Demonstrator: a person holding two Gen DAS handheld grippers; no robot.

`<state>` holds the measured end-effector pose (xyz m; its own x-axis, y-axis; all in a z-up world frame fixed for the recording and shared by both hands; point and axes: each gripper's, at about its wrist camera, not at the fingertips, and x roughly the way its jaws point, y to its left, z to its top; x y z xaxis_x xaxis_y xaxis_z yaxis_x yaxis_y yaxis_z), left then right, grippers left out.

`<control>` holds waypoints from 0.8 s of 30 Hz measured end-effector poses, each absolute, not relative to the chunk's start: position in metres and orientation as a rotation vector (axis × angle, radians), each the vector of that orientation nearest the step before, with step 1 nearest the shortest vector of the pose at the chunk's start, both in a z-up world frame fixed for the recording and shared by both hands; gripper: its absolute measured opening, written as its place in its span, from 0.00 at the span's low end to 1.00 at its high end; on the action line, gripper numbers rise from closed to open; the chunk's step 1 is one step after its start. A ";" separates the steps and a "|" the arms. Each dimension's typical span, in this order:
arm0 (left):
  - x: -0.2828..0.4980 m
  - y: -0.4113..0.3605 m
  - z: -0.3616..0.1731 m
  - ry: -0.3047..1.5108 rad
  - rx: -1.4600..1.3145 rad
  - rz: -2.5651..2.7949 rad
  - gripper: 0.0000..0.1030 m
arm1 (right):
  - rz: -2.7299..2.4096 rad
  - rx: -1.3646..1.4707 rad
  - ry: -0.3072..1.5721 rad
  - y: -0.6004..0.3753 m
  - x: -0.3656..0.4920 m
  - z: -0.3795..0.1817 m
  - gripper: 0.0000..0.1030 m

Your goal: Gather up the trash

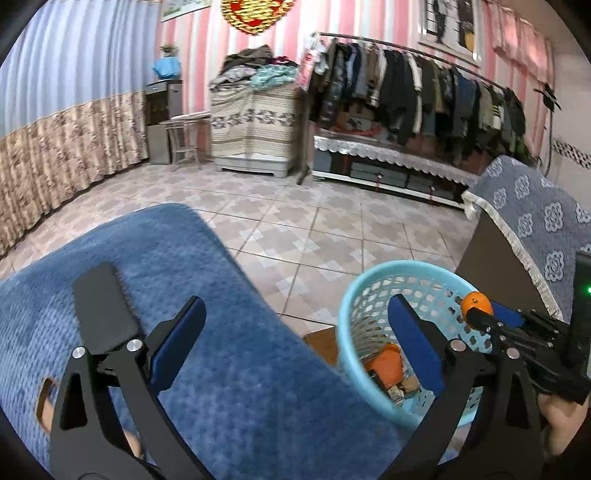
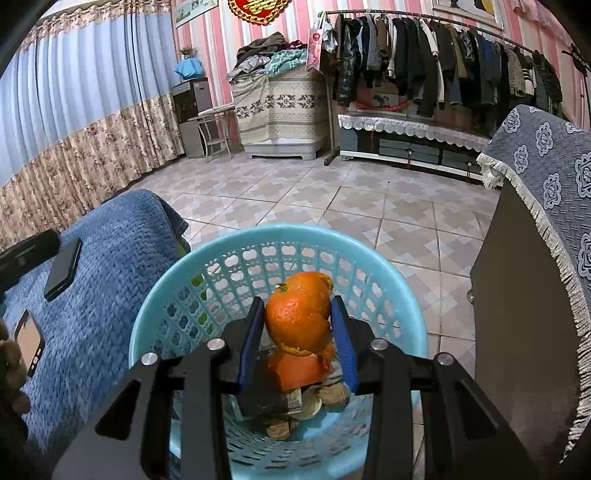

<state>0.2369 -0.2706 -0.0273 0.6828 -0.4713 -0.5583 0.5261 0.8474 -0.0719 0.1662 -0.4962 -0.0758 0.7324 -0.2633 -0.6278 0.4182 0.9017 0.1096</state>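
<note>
Your right hand-held gripper (image 2: pixel 298 325) clamps the orange peel (image 2: pixel 299 314) over the blue basket (image 2: pixel 406 295); your left hand-held gripper (image 1: pixel 295 343) gapes, holding nothing, above the blue blanket (image 1: pixel 221 369).

Nothing legible here. The red-and-gold wall ornament (image 2: pixel 258 9) shows gold shapes cut off by the frame, too partial to read. The pink hanging bag (image 2: pixel 315 44) carries a round red mark, too small to make out. No readable labels, brands or numbers elsewhere.

baskets – 1 (image 2: pixel 399 288) | orange peels – 2 (image 2: pixel 299 317) (image 2: pixel 295 369) | phones – 2 (image 2: pixel 63 268) (image 2: pixel 29 343)
</note>
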 end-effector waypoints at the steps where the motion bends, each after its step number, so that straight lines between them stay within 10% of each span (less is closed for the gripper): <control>1: 0.236 -0.266 -0.028 0.599 0.088 -0.545 0.95 | -0.380 0.253 0.648 -0.496 0.169 -0.076 0.37; 5: 0.237 -0.239 -0.027 0.607 0.028 -0.493 0.95 | -0.387 0.254 0.651 -0.493 0.176 -0.077 0.39; 9: 0.236 -0.224 -0.025 0.625 0.058 -0.466 0.95 | -0.397 0.271 0.631 -0.494 0.177 -0.073 0.74; 16: 0.224 -0.194 -0.020 0.573 0.124 -0.342 0.95 | -0.423 0.274 0.651 -0.489 0.177 -0.069 0.93; 24: 0.202 -0.168 -0.010 0.531 0.164 -0.287 0.95 | -0.425 0.237 0.631 -0.467 0.162 -0.053 0.95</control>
<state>0.2016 -0.1685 -0.0103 0.8237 -0.2264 -0.5198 0.3106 0.9472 0.0796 0.1619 -0.4669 -0.0532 0.7256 -0.3100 -0.6143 0.4520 0.8879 0.0859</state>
